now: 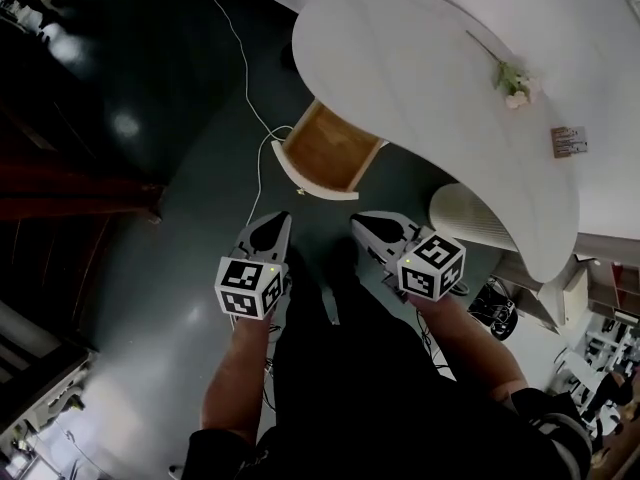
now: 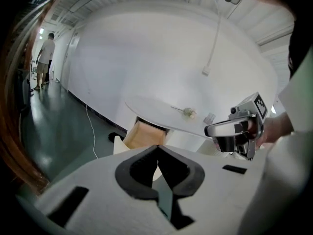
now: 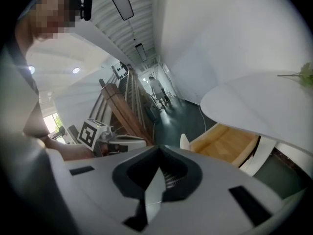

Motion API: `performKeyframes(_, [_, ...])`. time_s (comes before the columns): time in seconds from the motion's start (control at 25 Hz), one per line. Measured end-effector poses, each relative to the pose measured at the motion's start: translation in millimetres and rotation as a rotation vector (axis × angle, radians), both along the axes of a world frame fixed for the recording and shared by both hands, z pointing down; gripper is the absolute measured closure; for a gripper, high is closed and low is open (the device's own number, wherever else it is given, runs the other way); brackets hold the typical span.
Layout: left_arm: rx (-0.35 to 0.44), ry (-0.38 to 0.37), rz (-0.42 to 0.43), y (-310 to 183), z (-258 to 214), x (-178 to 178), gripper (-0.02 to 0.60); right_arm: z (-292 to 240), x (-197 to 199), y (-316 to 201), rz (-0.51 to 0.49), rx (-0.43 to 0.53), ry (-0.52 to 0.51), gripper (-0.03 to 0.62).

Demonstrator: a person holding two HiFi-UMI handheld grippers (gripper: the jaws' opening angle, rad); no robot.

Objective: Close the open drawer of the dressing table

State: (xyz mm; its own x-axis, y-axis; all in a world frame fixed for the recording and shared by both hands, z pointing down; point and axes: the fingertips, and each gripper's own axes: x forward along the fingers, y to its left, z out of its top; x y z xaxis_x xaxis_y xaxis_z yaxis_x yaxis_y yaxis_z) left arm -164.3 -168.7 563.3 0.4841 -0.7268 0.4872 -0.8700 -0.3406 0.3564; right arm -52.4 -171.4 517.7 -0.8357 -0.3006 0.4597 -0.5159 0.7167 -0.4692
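**Drawer stands open, both grippers held short of it**

The dressing table has a white, curved tabletop [image 1: 430, 78] and stands against a white wall. Its drawer [image 1: 325, 153] is pulled out from under the tabletop's edge, showing a bare wooden bottom and a white front. On the tabletop lie a flower sprig [image 1: 512, 80] and a small card [image 1: 568, 140], well apart from the drawer. A ribbed white stool [image 1: 470, 218] sits under the tabletop to the right of the drawer.

The floor [image 1: 190, 298] is dark, glossy green-grey, and a thin white cable [image 1: 245, 78] trails across it towards the drawer. Dark reddish wooden boards [image 1: 60, 198] stand at the left.

The left gripper [image 1: 274, 220] and right gripper [image 1: 364, 221] hover side by side near the drawer's front without touching it. Each has its jaw tips pressed together with nothing between them.
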Motion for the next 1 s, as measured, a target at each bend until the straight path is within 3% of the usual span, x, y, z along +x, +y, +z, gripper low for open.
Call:
performKeyframes(0.36, [-0.064, -0.01, 0.116, -13, 76, 5, 0.572, 57, -21, 2, 0.035, -0.026, -0.009, 0.588])
performKeyframes(0.64, [-0.073, -0.027, 0.113, -39, 143, 8, 0.571, 118, -19, 3, 0.078, -0.062, -0.026, 0.588])
performKeyframes(1.0, [-0.061, -0.049, 0.142, -57, 182, 18, 0.571, 164, -2, -5, 0.137, -0.077, -0.034, 0.588])
